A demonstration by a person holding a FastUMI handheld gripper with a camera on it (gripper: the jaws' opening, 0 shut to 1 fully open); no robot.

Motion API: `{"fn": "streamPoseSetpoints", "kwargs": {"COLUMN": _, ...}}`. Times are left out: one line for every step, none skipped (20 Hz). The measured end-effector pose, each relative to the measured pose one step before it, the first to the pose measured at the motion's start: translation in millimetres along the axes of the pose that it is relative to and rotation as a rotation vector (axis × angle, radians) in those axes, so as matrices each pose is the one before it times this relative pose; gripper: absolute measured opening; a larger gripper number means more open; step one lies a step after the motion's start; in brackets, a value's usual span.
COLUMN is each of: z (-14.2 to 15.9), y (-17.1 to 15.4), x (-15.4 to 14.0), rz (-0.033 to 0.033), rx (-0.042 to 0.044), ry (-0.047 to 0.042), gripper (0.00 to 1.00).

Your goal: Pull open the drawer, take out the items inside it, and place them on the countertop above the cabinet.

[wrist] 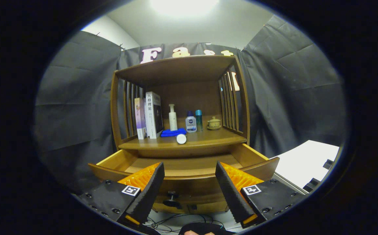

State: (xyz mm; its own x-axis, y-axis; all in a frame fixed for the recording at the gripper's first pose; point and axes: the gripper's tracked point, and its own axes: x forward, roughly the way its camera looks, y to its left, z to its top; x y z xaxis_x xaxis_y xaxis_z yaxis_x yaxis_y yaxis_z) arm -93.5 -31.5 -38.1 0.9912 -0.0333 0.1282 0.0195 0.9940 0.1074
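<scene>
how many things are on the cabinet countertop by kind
books: 2
bottles: 3 (tall pump bottle, short bottle, slim teal one)
blue cloth: 1
small white round item: 1
lidded cup on saucer: 1
total: 8
The tool is open, holding nothing, in front of the pulled-out drawer.

A staged home corner inside a recording booth: a wooden cabinet [179, 130] with slatted sides holds books [149, 114], a pump bottle [173, 117], toiletry bottles [191, 123] and a small teapot [214, 123], while dark cloth walls [290, 91] hang around it and cables [182, 222] trail on the floor.
</scene>
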Motion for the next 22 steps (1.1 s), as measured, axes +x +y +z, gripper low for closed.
{"fn": "streamPoseSetpoints", "kwargs": {"z": -5.6, "y": 4.44, "x": 0.67, "rz": 0.00752, "rx": -0.01732, "ry": 0.0066, "gripper": 0.98}}
{"fn": "streamPoseSetpoints", "kwargs": {"z": -6.09, "y": 5.01, "x": 2.51, "rz": 0.00872, "rx": -0.01386, "ry": 0.00805, "gripper": 0.98}}
{"fn": "streamPoseSetpoints", "kwargs": {"z": -7.6, "y": 5.2, "x": 1.93, "rz": 0.0091, "rx": -0.00791, "ry": 0.01768, "gripper": 0.98}}
{"fn": "streamPoseSetpoints", "kwargs": {"z": -9.39, "y": 5.67, "x": 1.82, "rz": 0.00923, "rx": -0.00271, "ry": 0.02147, "gripper": 0.98}}
{"fn": "streamPoseSetpoints", "kwargs": {"z": -9.74, "y": 4.24, "x": 3.6, "rz": 0.0031, "rx": -0.00111, "ry": 0.02533, "gripper": 0.98}}
{"fn": "streamPoseSetpoints", "kwargs": {"z": -10.51, "y": 3.05, "x": 5.53, "rz": 0.00289, "rx": -0.00051, "ry": 0.02608, "gripper": 0.98}}
{"fn": "streamPoseSetpoints", "kwargs": {"z": -9.35, "y": 2.26, "x": 5.1, "rz": 0.00174, "rx": -0.00266, "ry": 0.02526, "gripper": 0.98}}
{"fn": "streamPoseSetpoints", "kwargs": {"z": -7.87, "y": -0.42, "x": 4.42, "rz": -0.00559, "rx": -0.00397, "ry": 0.01887, "gripper": 0.98}}
{"fn": "streamPoseSetpoints", "kwargs": {"z": -5.54, "y": -1.34, "x": 4.19, "rz": -0.00863, "rx": -0.00266, "ry": 0.01333, "gripper": 0.98}}
{"fn": "streamPoseSetpoints", "kwargs": {"z": -3.05, "y": -1.05, "x": 3.98, "rz": -0.00713, "rx": 0.00227, "ry": 0.00513, "gripper": 0.98}}
{"fn": "streamPoseSetpoints", "kwargs": {"z": -1.95, "y": -0.23, "x": 3.41, "rz": -0.00363, "rx": 0.00719, "ry": 0.00257, "gripper": 0.98}}
{"fn": "streamPoseSetpoints", "kwargs": {"z": -3.37, "y": -0.61, "x": 3.97, "rz": -0.00395, "rx": 0.00844, "ry": 0.00723, "gripper": 0.98}}
{"fn": "streamPoseSetpoints", "kwargs": {"z": -1.73, "y": 0.08, "x": 4.33, "rz": -0.00268, "rx": 0.00681, "ry": 0.00922, "gripper": 0.98}}
{"fn": "streamPoseSetpoints", "kwargs": {"z": -3.18, "y": -0.18, "x": 5.63, "rz": -0.00359, "rx": 0.00679, "ry": 0.01192, "gripper": 0.98}}
{"fn": "streamPoseSetpoints", "kwargs": {"z": -3.77, "y": -0.07, "x": 3.25, "rz": -0.00921, "rx": 0.00859, "ry": 0.02062, "gripper": 0.98}}
{"fn": "streamPoseSetpoints", "kwargs": {"z": -2.91, "y": 3.33, "x": -0.03, "rz": 0.0068, "rx": 0.01374, "ry": 0.00837, "gripper": 0.98}}
{"fn": "streamPoseSetpoints", "kwargs": {"z": -4.02, "y": 3.05, "x": 1.38, "rz": -0.00026, "rx": -0.0015, "ry": 0.00522, "gripper": 0.98}}
{"fn": "streamPoseSetpoints", "kwargs": {"z": -2.14, "y": 0.53, "x": 2.0, "rz": -0.00463, "rx": -0.01601, "ry": 0.00616, "gripper": 0.98}}
{"fn": "streamPoseSetpoints", "kwargs": {"z": 0.33, "y": 0.0, "x": -1.62, "rz": -0.00836, "rx": -0.02039, "ry": -0.01075, "gripper": 0.98}}
{"fn": "streamPoseSetpoints", "kwargs": {"z": -0.17, "y": 1.09, "x": -0.63, "rz": -0.00364, "rx": -0.00581, "ry": -0.00651, "gripper": 0.98}}
{"fn": "streamPoseSetpoints", "kwargs": {"z": 0.4, "y": 0.51, "x": -0.35, "rz": -0.00142, "rx": 0.0034, "ry": -0.0067, "gripper": 0.98}}
{"fn": "streamPoseSetpoints", "kwargs": {"z": 0.39, "y": 1.16, "x": 0.7, "rz": -0.00104, "rx": 0.00099, "ry": -0.00916, "gripper": 0.98}}
